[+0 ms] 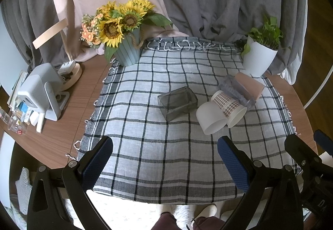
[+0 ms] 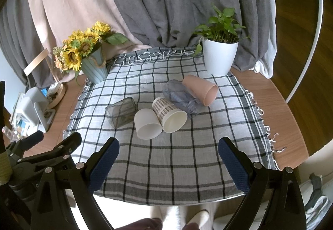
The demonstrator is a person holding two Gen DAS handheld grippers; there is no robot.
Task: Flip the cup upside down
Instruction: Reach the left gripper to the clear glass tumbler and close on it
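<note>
Several cups lie on their sides on a checked cloth (image 2: 166,163): a plain white cup (image 2: 146,124) (image 1: 210,117), a houndstooth paper cup (image 2: 169,114) (image 1: 229,107), a clear bluish ribbed cup (image 2: 181,95) (image 1: 235,89), a pink cup (image 2: 200,89) (image 1: 250,84) and a smoky grey square cup (image 2: 121,112) (image 1: 178,103). My left gripper (image 1: 164,159) is open and empty, near the cloth's front edge, well short of the cups. My right gripper (image 2: 168,161) is open and empty, in front of the white cup.
A blue pot of sunflowers (image 2: 93,67) stands at the cloth's back left, a white pot with a green plant (image 2: 219,57) at the back right. A white device (image 1: 41,92) and clutter sit on the wooden table (image 1: 72,121) to the left. Grey curtains hang behind.
</note>
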